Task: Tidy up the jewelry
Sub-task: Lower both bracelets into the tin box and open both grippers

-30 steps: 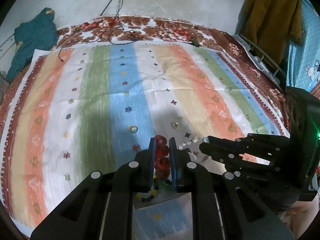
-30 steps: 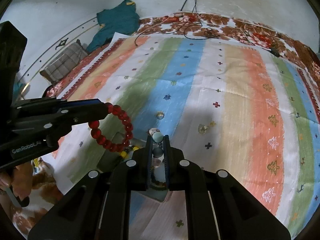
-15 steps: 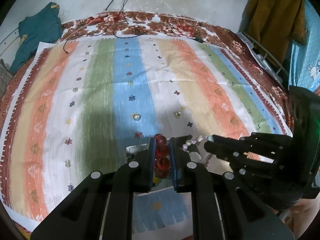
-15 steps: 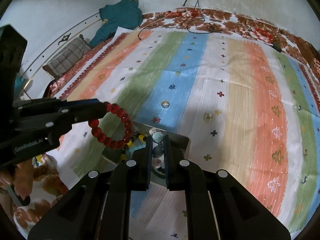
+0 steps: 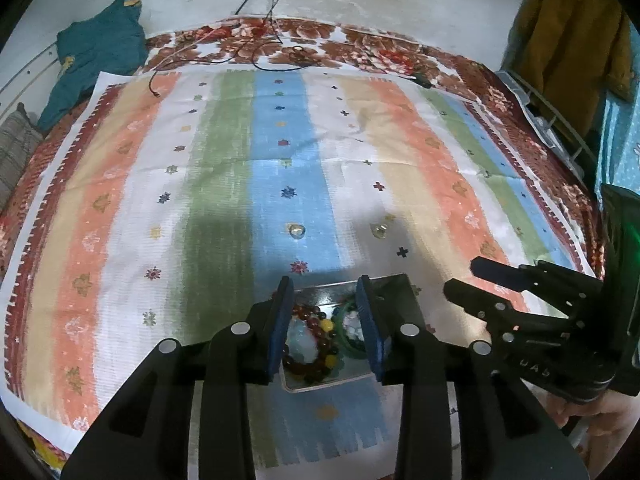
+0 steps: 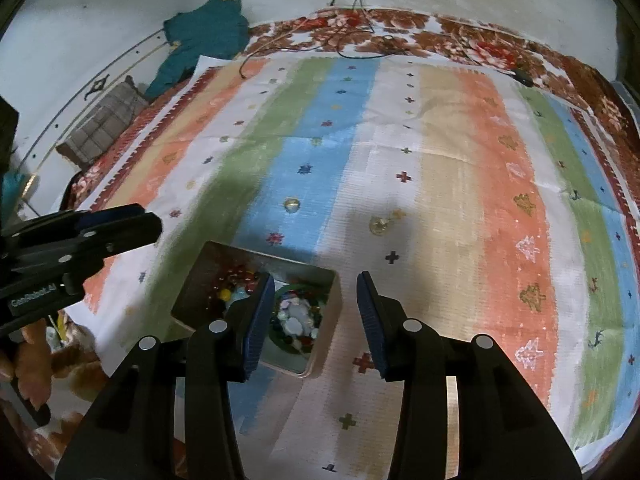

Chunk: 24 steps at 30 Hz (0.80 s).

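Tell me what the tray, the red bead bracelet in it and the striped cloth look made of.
Tray: likely metal, with dull grey reflective walls. Red bead bracelet: glossy dark red beads, glass or polished stone; cannot tell which. Striped cloth: woven fabric, matte, with visible weave, creases and small printed or stitched motifs.

Black plastic left gripper (image 5: pixel 326 324) and right gripper (image 6: pixel 316 316), both with blue ribbed pads on the fingers (image 6: pixel 256 320), silver round screws, white "GenRobot.AI" lettering on one side.
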{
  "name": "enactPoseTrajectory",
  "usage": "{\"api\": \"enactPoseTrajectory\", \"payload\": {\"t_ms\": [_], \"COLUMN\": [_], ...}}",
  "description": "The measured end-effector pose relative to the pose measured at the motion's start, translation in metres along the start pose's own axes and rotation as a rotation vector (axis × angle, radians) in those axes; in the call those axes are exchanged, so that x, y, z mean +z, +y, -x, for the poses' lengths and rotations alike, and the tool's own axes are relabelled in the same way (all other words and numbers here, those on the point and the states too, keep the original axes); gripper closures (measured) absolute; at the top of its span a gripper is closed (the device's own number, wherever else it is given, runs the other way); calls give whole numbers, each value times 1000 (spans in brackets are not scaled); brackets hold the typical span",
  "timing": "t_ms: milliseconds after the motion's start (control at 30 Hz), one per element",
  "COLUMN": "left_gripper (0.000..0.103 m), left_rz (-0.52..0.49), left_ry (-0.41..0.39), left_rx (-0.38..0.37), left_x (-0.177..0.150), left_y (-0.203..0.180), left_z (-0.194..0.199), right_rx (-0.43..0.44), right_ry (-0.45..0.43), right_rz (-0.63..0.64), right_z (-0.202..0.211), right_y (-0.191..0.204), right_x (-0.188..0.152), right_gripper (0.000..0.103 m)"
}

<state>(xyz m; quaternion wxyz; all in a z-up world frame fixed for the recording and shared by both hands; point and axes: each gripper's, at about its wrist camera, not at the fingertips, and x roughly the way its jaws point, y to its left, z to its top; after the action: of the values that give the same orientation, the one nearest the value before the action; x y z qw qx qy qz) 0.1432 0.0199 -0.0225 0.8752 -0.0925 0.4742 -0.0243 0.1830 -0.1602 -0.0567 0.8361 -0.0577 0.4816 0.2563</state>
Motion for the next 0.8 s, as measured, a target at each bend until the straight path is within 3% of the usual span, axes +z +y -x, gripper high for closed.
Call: {"api": "enactPoseTrajectory", "payload": {"t_ms": [133, 800], "left_gripper": [58, 55], "left_rz": [25, -32], "left_ry": [14, 96], "left_rx": [13, 122], "left_x": [5, 37], "left_y": [4, 11], "left_z": [-9, -72], "right_rx": [-15, -86], "right_ry": [20, 77], "right_rz": [-21, -40], "right_z": [-8, -44], "right_y": [-8, -32], "right_x": [4, 26], "right_gripper": [55, 48]}}
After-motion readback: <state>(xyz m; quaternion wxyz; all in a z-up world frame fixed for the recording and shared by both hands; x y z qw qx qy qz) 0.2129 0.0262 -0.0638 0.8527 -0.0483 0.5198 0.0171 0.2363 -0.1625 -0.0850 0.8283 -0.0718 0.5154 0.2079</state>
